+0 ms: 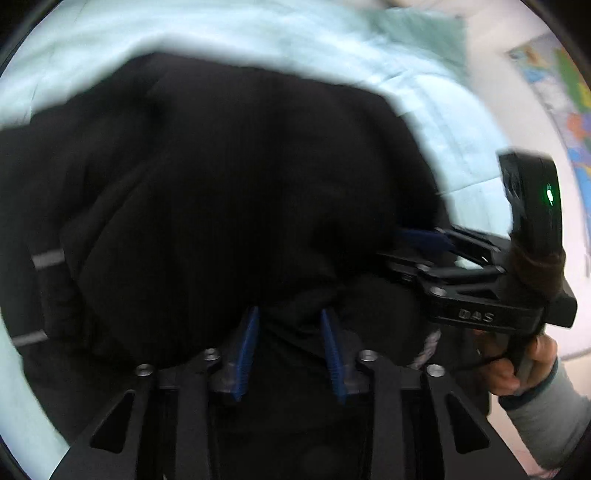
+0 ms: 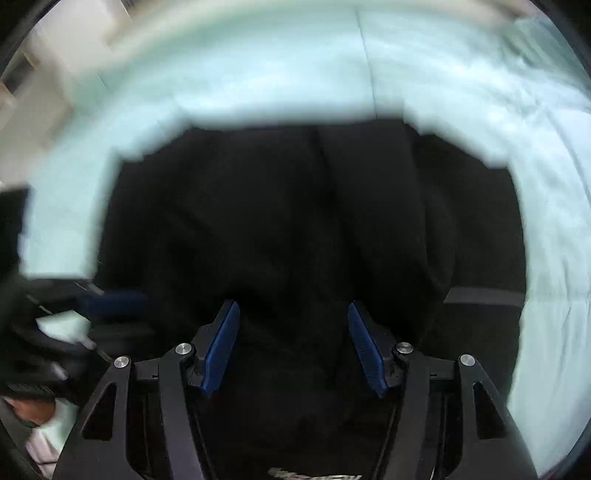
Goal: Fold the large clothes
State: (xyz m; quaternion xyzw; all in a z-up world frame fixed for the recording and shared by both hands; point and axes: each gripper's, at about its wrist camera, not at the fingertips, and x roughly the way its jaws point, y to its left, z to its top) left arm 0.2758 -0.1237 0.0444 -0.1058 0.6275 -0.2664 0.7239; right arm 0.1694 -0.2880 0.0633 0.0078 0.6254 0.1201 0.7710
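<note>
A large black garment (image 1: pixel 221 184) lies bunched on a pale mint bed sheet (image 1: pixel 258 33); it also fills the middle of the right wrist view (image 2: pixel 295 221). My left gripper (image 1: pixel 290 317) has its blue pads part open with black cloth between them. My right gripper (image 2: pixel 293 314) is open wide over the garment's near edge, cloth lying between its fingers. The right gripper also shows in the left wrist view (image 1: pixel 424 238), its tips against the cloth. The left gripper shows blurred in the right wrist view (image 2: pixel 110 301).
The mint sheet (image 2: pixel 277 74) surrounds the garment on all sides. A colourful map poster (image 1: pixel 569 110) hangs on the wall at right. Pale furniture (image 2: pixel 55 55) stands beyond the bed at the upper left of the right wrist view. Grey stripes (image 1: pixel 48 258) mark the garment's left part.
</note>
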